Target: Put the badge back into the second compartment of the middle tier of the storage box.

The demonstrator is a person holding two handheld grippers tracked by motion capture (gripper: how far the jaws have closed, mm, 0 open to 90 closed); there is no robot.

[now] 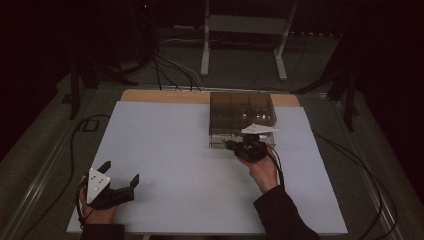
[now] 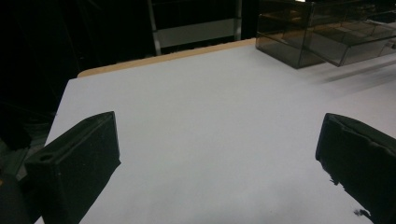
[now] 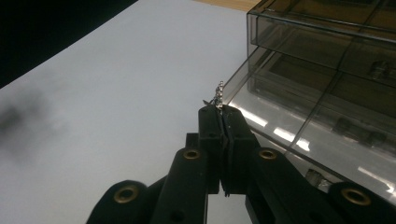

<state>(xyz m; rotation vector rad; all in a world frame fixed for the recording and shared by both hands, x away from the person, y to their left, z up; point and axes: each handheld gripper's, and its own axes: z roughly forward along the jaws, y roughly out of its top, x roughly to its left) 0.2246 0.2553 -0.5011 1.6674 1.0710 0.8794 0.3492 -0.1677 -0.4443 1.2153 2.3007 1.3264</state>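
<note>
My right gripper is shut, its jaws pressed together at the front left corner of a smoky clear drawer box. In the right gripper view a tiny silvery metal piece sticks up from between the right gripper's tips, just beside the drawer box, whose lowest drawer is pulled out. My left gripper rests at the near left of the white mat, open wide with nothing between its jaws. In the left gripper view, the left gripper faces bare mat and the drawer box stands far right.
The mat covers a wooden table whose bare strip runs along the far edge. A white metal stand and cables lie on the floor beyond. Small dark parts lie in the drawers.
</note>
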